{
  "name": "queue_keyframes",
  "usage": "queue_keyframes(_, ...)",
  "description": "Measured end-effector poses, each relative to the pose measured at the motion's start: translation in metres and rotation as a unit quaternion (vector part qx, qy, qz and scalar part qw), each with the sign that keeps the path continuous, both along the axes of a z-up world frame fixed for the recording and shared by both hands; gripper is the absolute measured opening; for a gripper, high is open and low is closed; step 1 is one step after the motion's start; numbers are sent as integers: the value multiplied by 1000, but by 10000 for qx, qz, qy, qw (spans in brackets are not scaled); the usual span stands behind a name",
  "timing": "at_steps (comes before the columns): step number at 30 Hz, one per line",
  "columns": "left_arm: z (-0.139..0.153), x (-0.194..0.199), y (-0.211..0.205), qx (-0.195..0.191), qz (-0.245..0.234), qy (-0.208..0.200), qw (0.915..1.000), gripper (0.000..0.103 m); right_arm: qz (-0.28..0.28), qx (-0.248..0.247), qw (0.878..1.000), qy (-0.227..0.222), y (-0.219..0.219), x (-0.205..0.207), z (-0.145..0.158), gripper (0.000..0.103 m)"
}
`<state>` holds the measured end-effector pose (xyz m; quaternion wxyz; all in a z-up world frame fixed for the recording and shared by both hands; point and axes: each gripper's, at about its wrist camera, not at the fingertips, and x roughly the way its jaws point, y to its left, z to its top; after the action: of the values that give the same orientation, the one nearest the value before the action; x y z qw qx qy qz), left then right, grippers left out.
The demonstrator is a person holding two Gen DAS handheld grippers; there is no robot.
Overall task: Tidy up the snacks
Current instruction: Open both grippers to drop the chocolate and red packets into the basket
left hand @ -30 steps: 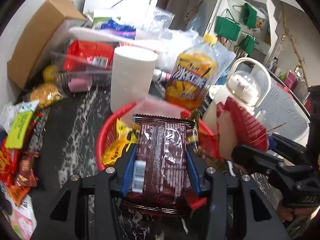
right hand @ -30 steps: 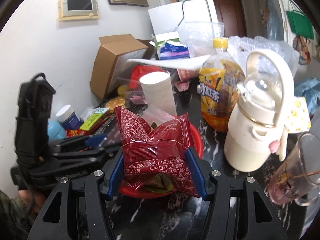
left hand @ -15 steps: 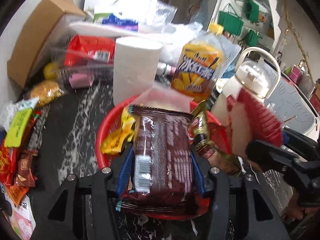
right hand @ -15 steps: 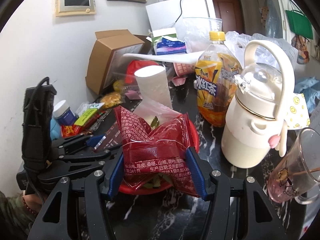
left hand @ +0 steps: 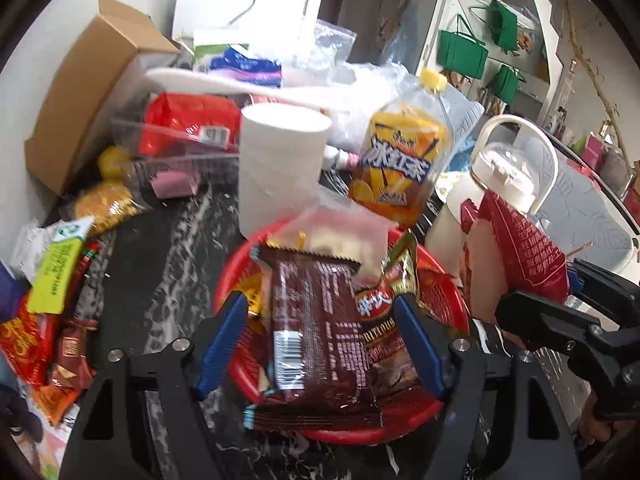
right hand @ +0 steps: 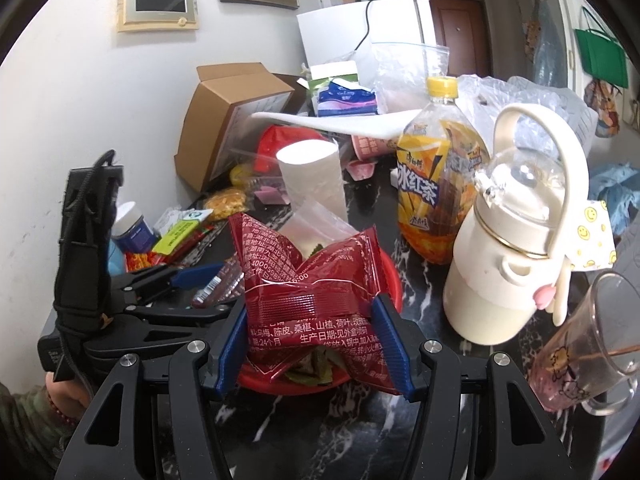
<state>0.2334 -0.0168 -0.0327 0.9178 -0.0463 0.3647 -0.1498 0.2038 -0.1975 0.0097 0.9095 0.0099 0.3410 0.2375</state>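
The brown wafer pack lies on top of the other snacks in the red basket, which sits near the table's front edge. The left gripper straddles the pack with its jaws opening; the blue pads stand clear of both long sides, so nothing is pressed. The pack looks light, flat and fairly stiff, with slick crinkly film; a hold across its narrow width at mid-length should keep it from slipping or bending, and a hard squeeze would likely crack what is inside. The right gripper is clamped on a red pouch above the basket's near rim. That pouch is soft and puffy, with loose contents, and it buckles inward where the pads bite, so a moderate grip low across its middle seems safest. Just behind the basket stands a paper roll, with an iced-tea bottle and a cream kettle to its right. More snack packets lie along the table's left edge, and a cardboard box leans at the back-left corner.
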Motion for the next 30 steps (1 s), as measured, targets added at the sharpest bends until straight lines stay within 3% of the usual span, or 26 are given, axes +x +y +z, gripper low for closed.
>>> queue_keyframes(7, 21, -6, 12, 81, 164, -169, 9997, 75, 70, -130, 9997, -203, 9, 1, 14, 60)
queue_keyframes(13, 34, -11, 24, 437, 434, -157, 9980, 75, 204, -240, 9992, -264, 26, 11, 16, 60)
queue_keyframes(19, 38, -2, 33, 843, 650, -154, 9942, 75, 193, -311, 9991, -192, 37, 27, 11, 60)
queue_keyframes(30, 34, 16, 42, 1031, 754, -126, 9917, 75, 216, -464, 9984, -246, 53, 46, 1, 61)
